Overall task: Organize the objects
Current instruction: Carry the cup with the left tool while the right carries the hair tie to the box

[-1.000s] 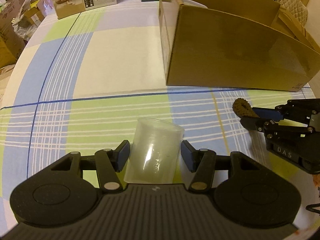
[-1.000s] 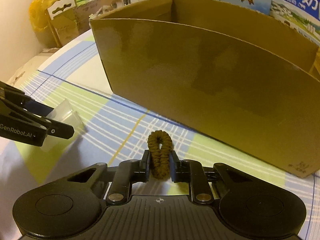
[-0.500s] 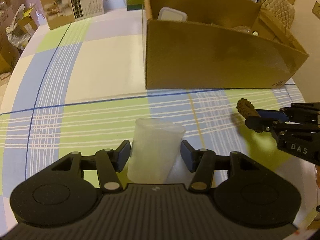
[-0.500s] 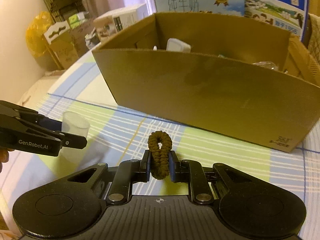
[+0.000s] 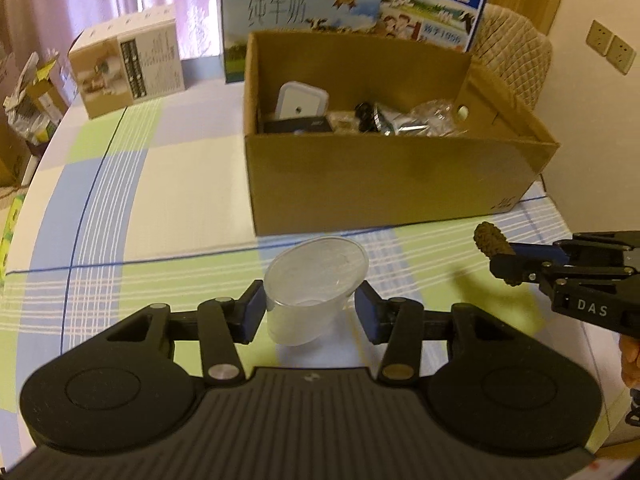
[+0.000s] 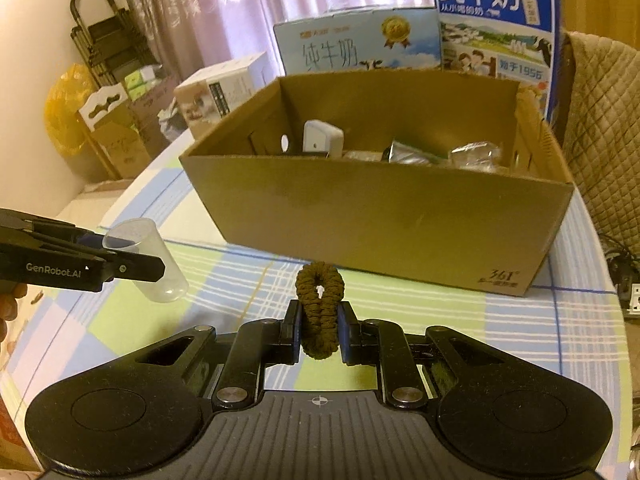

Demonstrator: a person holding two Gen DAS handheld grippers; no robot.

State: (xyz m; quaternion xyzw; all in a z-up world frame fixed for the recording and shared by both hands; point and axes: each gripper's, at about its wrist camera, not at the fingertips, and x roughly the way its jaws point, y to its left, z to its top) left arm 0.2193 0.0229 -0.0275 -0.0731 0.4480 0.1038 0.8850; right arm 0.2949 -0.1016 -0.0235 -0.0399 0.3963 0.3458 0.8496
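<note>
My left gripper [image 5: 310,312] is shut on a clear plastic cup [image 5: 314,286] and holds it tilted above the checked tablecloth, mouth toward the box. The cup also shows in the right wrist view [image 6: 150,260], with the left gripper [image 6: 132,262] around it. My right gripper [image 6: 319,330] is shut on a brown hair scrunchie [image 6: 320,300], lifted off the table. The scrunchie shows in the left wrist view [image 5: 490,240], at the right. An open cardboard box [image 5: 384,184] stands ahead of both grippers and holds a white container [image 5: 301,100], a dark item and crinkled packets.
Two blue milk cartons [image 6: 496,28] stand behind the cardboard box [image 6: 380,208]. A white-and-brown product box [image 5: 128,72] stands at the table's far left. A quilted chair back [image 6: 604,132] is at the right. Boxes and a rack [image 6: 108,60] stand beyond the left edge.
Both grippers have risen and pulled back with their objects, so the inside of the box now shows. The cup has tilted, its mouth turned toward the camera.
</note>
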